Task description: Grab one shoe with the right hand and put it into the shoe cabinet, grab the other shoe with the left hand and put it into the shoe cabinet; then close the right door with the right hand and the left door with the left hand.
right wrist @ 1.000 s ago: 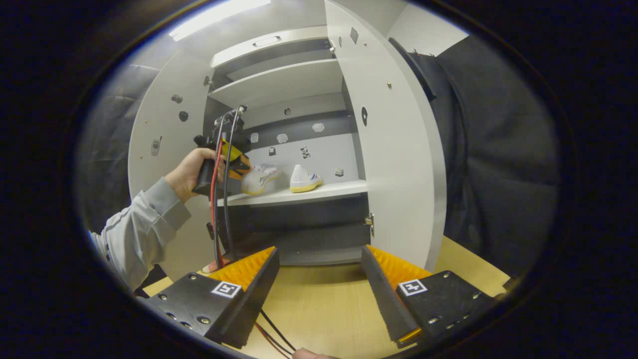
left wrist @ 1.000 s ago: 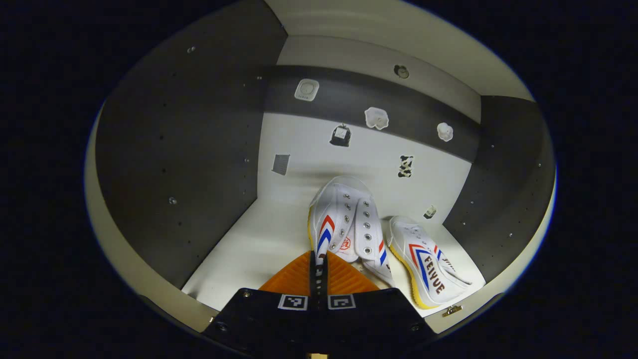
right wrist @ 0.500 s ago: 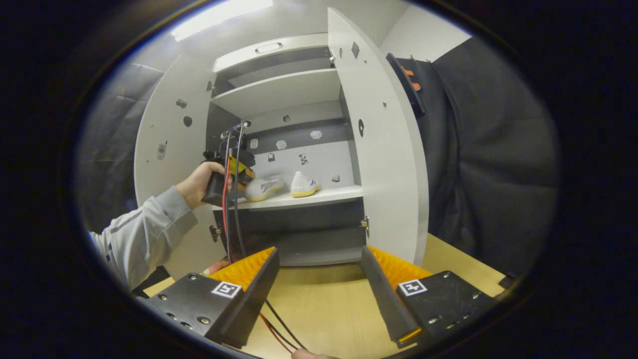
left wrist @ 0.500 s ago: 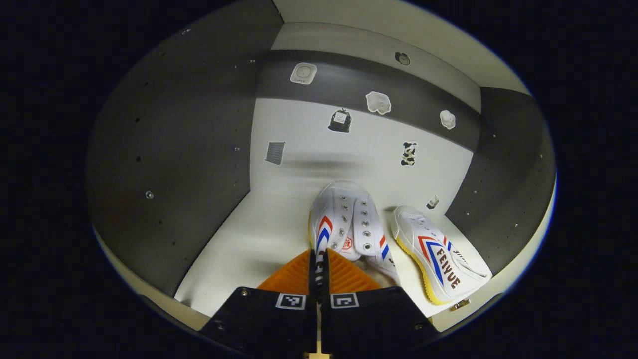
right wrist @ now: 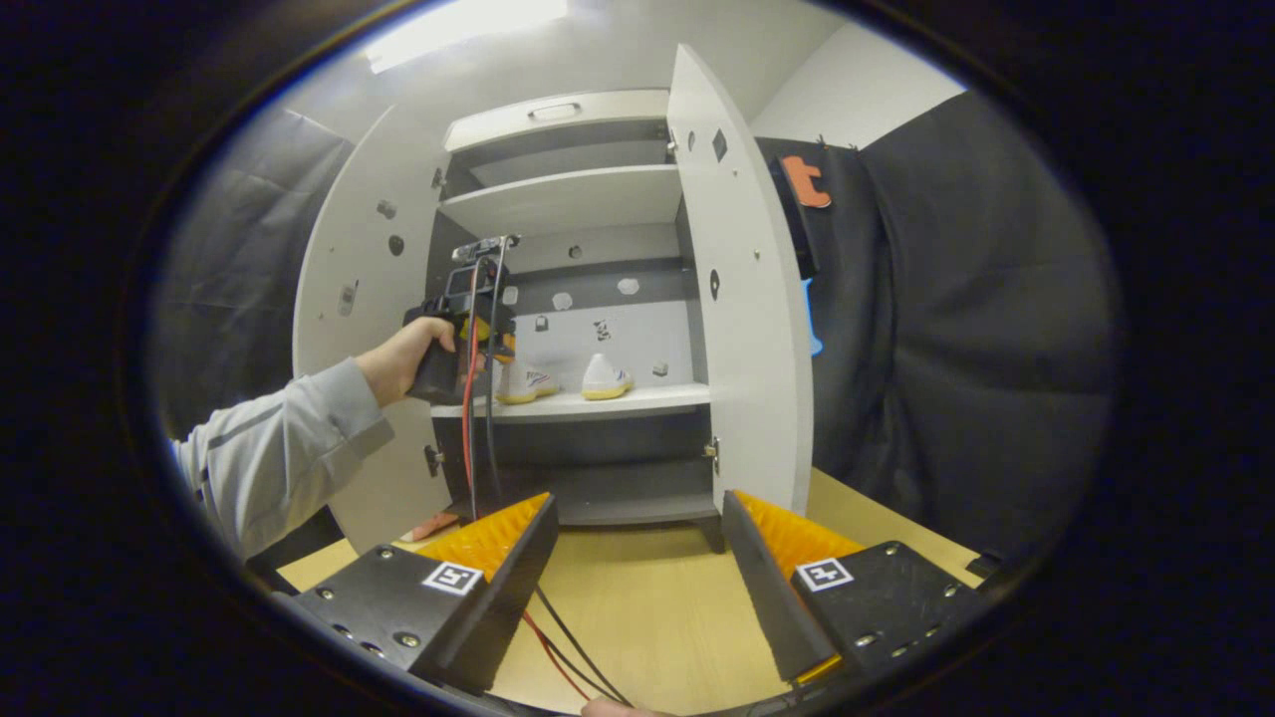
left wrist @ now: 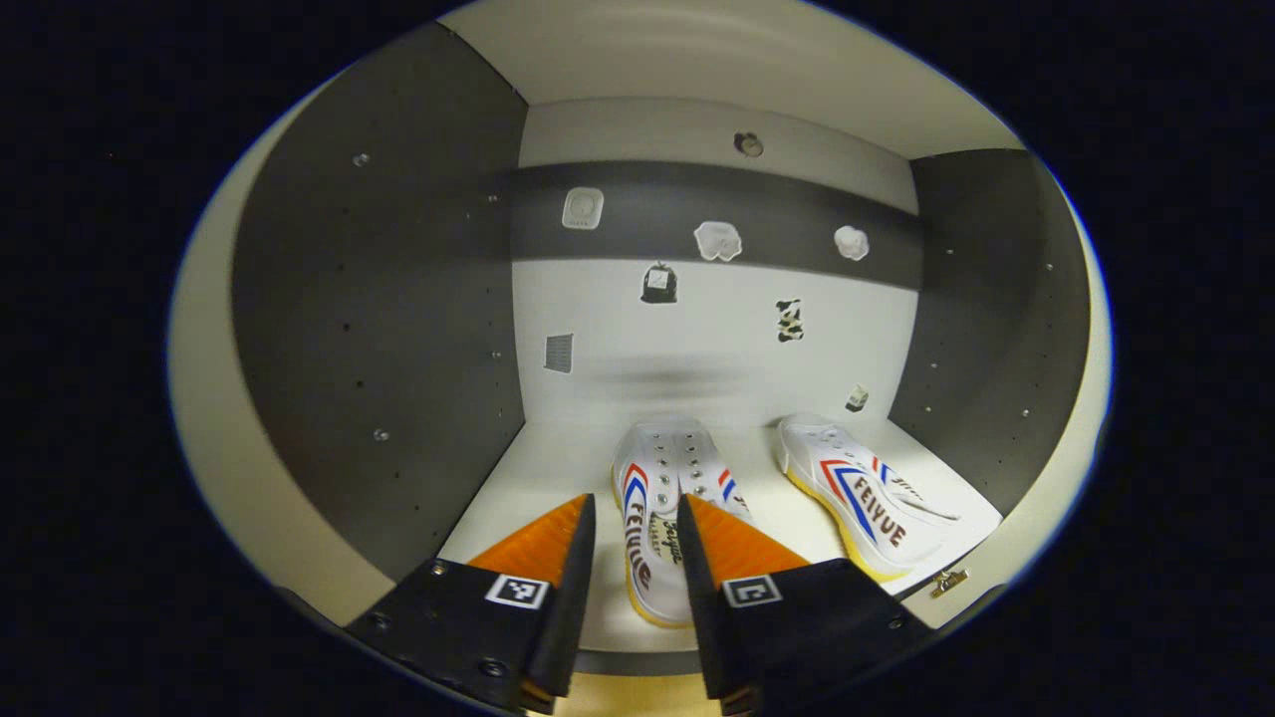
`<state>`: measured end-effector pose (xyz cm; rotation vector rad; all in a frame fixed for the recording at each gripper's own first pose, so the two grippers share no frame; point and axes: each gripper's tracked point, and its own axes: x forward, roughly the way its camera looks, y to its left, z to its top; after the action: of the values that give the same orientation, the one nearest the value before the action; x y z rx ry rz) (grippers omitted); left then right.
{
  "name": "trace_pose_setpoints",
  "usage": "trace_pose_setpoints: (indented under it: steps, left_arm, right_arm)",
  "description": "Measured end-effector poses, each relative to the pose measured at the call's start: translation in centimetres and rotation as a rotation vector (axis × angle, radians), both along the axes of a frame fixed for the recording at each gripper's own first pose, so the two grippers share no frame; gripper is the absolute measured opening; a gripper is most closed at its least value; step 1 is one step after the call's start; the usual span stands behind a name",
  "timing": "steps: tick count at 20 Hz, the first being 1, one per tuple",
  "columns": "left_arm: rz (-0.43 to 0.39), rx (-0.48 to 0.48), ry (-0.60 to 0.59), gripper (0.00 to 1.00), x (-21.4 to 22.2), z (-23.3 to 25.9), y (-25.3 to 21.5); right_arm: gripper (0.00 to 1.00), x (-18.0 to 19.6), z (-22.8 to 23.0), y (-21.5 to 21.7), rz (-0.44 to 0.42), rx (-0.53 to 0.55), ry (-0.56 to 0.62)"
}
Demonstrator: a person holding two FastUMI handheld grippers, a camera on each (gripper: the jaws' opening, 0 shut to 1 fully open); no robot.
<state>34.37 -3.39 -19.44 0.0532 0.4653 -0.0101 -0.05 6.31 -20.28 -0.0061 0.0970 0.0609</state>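
Note:
Two white shoes with red and blue chevrons lie side by side on the cabinet shelf. In the left gripper view, one shoe sits with its heel toward me, and the other shoe lies to its right. My left gripper is open, its fingers apart on either side of the nearer shoe's heel and not pressing it. In the right gripper view the pair, one shoe and the other shoe, rests on the middle shelf, with the left gripper at its front edge. My right gripper is open over the wooden table.
Both cabinet doors stand open: the right door swings toward me and the left door stands behind a grey sleeve. Red and black cables hang from the left gripper. Small stickers dot the cabinet's back wall.
My left gripper has opened and let go of the shoe, which now lies flat on the shelf, and it has drawn back a little. The right gripper has backed away from the cabinet.

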Motion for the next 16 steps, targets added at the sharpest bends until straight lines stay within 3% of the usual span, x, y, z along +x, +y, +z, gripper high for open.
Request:
trace_pose_setpoints:
  steps: [3, 8, 13, 16]
  left_arm:
    - [-0.007, -0.003, -0.078, 0.56, -3.7, 2.3, -0.1]
    - [-0.041, 0.014, -0.154, 0.82, -10.6, 6.2, 0.8]
    - [-0.152, -0.056, -0.243, 0.88, -18.9, 8.5, 0.8]
    - [-0.226, -0.068, -0.236, 0.93, -24.3, 7.7, 0.6]
  right_arm:
    - [0.99, -1.8, 1.6, -2.2, -0.048, -0.006, -0.032]
    - [0.99, -3.4, 3.7, -4.7, -0.088, -0.041, -0.075]
    - [0.99, -2.8, 5.0, -7.3, -0.103, -0.106, -0.069]
    - [0.99, -1.6, 7.2, -10.4, -0.147, -0.173, -0.091]
